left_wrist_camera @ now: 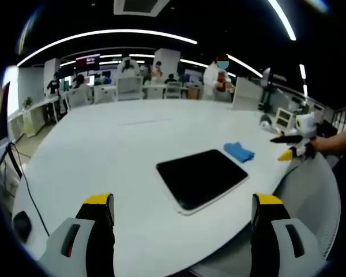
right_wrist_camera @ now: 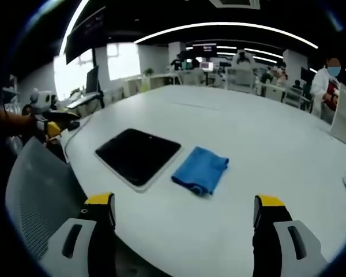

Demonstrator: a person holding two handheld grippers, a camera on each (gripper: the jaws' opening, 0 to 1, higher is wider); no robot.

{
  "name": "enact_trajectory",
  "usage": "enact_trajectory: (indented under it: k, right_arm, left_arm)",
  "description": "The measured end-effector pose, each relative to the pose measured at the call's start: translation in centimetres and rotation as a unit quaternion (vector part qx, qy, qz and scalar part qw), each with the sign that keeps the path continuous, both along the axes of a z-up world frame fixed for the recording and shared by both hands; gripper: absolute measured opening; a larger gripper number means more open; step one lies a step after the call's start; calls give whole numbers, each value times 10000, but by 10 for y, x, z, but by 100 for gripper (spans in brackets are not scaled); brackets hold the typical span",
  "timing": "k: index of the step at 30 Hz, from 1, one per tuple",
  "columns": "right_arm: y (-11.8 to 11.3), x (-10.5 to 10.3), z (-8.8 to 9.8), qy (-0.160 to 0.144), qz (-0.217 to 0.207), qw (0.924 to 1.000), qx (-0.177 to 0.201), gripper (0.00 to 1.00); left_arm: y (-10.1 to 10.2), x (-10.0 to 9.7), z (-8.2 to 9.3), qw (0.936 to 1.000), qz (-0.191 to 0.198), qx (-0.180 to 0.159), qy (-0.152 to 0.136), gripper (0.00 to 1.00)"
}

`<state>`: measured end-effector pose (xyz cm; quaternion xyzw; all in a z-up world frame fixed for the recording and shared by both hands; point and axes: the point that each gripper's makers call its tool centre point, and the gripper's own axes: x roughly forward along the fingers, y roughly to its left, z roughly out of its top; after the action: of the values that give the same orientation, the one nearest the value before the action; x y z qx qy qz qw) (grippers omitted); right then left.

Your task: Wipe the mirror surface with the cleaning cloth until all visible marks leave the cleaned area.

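A dark rectangular mirror [left_wrist_camera: 202,178] with a pale rim lies flat on the white table [left_wrist_camera: 115,150]. Beside its far right corner sits a folded blue cleaning cloth [left_wrist_camera: 239,152]. My left gripper [left_wrist_camera: 181,222] hovers open above the near table edge, short of the mirror, nothing between its jaws. From the other side, the mirror [right_wrist_camera: 138,154] lies left of the cloth [right_wrist_camera: 200,169], the two nearly touching. My right gripper [right_wrist_camera: 184,222] is open too, held over the table just in front of the cloth. The right gripper [left_wrist_camera: 294,145] shows at the far right, the left gripper [right_wrist_camera: 51,124] at the far left.
A grey mesh chair [right_wrist_camera: 37,196] stands at the table edge near the mirror; its back [left_wrist_camera: 311,199] is also in the left gripper view. A black cable [left_wrist_camera: 24,179] hangs at the table's left side. Desks, monitors and several people fill the background.
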<state>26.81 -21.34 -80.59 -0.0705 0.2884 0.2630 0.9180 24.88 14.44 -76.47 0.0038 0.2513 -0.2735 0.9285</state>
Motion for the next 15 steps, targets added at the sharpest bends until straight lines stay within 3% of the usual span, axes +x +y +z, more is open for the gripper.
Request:
enact_trajectory:
  k: [15]
  right_arm:
    - [0, -2, -1, 34, 22, 10000, 47, 100]
  left_arm:
    - [0, -1, 7, 10000, 15, 58, -53, 100]
